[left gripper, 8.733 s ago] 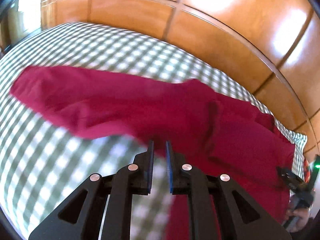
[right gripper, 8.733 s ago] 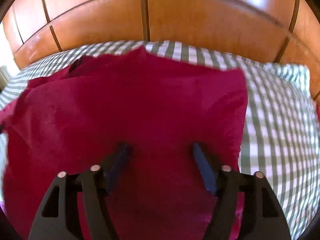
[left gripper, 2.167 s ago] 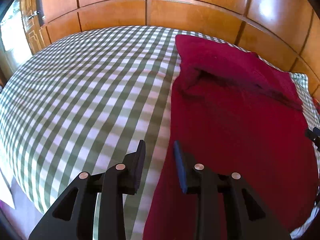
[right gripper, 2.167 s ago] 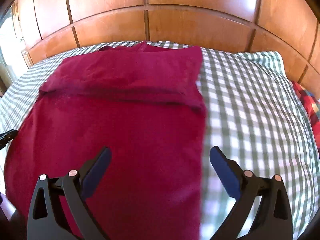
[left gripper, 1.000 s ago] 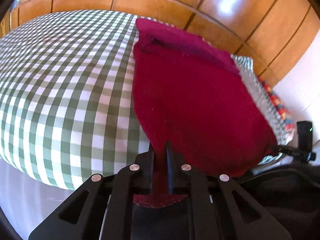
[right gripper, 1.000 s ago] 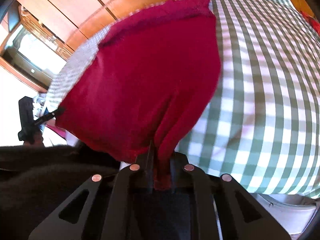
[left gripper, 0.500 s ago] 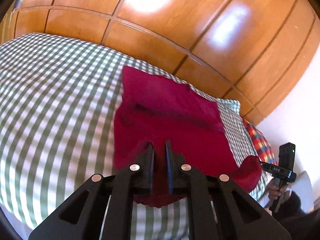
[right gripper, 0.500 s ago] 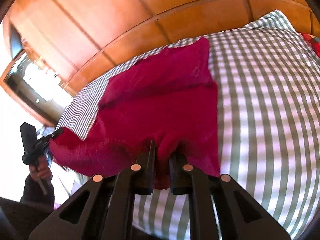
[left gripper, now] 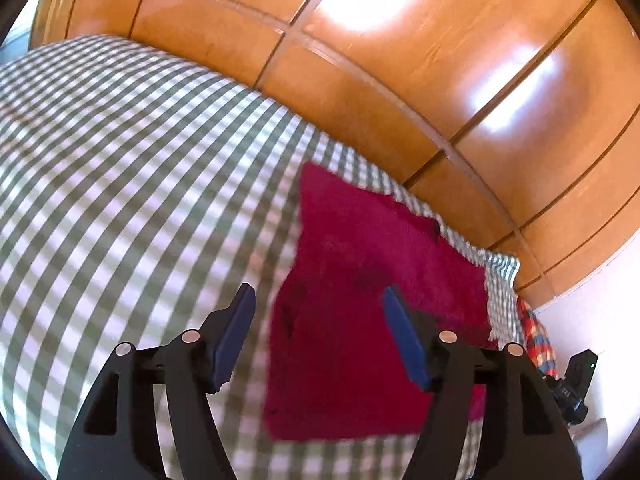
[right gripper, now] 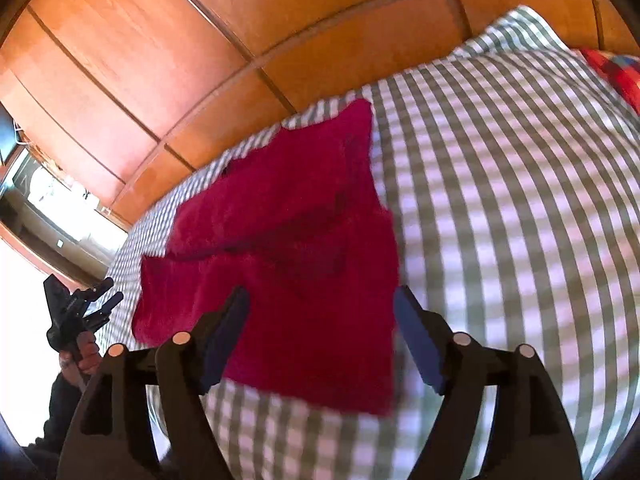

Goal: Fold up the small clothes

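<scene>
A dark red garment (left gripper: 360, 320) lies folded in a rough rectangle on the green-and-white checked bed (left gripper: 120, 180). It also shows in the right wrist view (right gripper: 300, 248), with its lower half doubled over the upper half. My left gripper (left gripper: 320, 332) is open and empty, above the garment's near left part. My right gripper (right gripper: 320, 336) is open and empty, above the garment's near right edge. The left gripper (right gripper: 80, 312) shows at the left of the right wrist view, in a hand.
A wooden panelled wall (left gripper: 400, 60) rises behind the bed. A red plaid cloth (left gripper: 534, 336) lies at the bed's right end; it also shows in the right wrist view (right gripper: 612, 72). The right gripper's body (left gripper: 576, 384) sits at the left wrist view's right edge.
Both grippers were shut on the garment's lower corners and carried them up over it. Now both have opened and let go, and the garment lies folded in half.
</scene>
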Motion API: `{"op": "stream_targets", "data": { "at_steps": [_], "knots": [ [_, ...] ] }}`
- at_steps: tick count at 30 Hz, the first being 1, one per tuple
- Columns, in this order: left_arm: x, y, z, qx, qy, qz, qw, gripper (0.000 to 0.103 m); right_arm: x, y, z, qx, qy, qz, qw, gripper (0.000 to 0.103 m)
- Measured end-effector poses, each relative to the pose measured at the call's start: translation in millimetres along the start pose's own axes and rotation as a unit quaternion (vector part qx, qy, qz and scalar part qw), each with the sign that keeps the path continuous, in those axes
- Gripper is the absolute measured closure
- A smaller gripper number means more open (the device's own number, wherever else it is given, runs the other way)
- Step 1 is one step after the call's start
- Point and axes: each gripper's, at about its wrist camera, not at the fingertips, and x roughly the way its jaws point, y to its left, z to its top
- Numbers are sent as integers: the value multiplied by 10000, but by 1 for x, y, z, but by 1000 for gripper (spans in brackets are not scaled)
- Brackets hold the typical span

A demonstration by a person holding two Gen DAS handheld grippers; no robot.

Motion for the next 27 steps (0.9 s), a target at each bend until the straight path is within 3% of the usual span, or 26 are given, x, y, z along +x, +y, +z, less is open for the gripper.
{"op": "stream_targets", "data": {
  "at_steps": [3, 5, 6, 7, 10, 13, 19, 25, 27],
  "knots": [
    [2, 1, -33, 646, 217, 285, 9973, 38, 5, -11, -29, -24, 300, -233, 9993, 29],
    [14, 0, -54, 779, 486, 184, 9956, 38, 15, -14, -43, 9, 473, -297, 9984, 37],
    [19, -2, -62, 859, 630, 156, 9942, 41, 20, -13, -47, -6, 442, -294, 9986, 46],
    [27, -8, -71, 1027, 828, 113, 9912, 61, 24, -11, -47, -7, 404, -265, 9988, 57],
    [35, -18, -80, 1318, 897, 267, 9869, 77, 37, -4, -48, -40, 411, -350, 9985, 75],
    [27, -18, -80, 1292, 841, 239, 9878, 83, 32, -1, -50, -120, 449, -343, 9983, 82],
    [-2, -14, -102, 1445, 945, 109, 9849, 85, -5, 7, -86, -797, 864, -300, 9926, 84],
    [-50, -3, -153, 1197, 1162, -229, 9857, 84, -44, 8, -143, -1144, 1521, -325, 9812, 84],
    [-60, -1, -164, 1124, 1220, -251, 9858, 82, -49, 7, -150, -1082, 1606, -317, 9806, 79]
  ]
}}
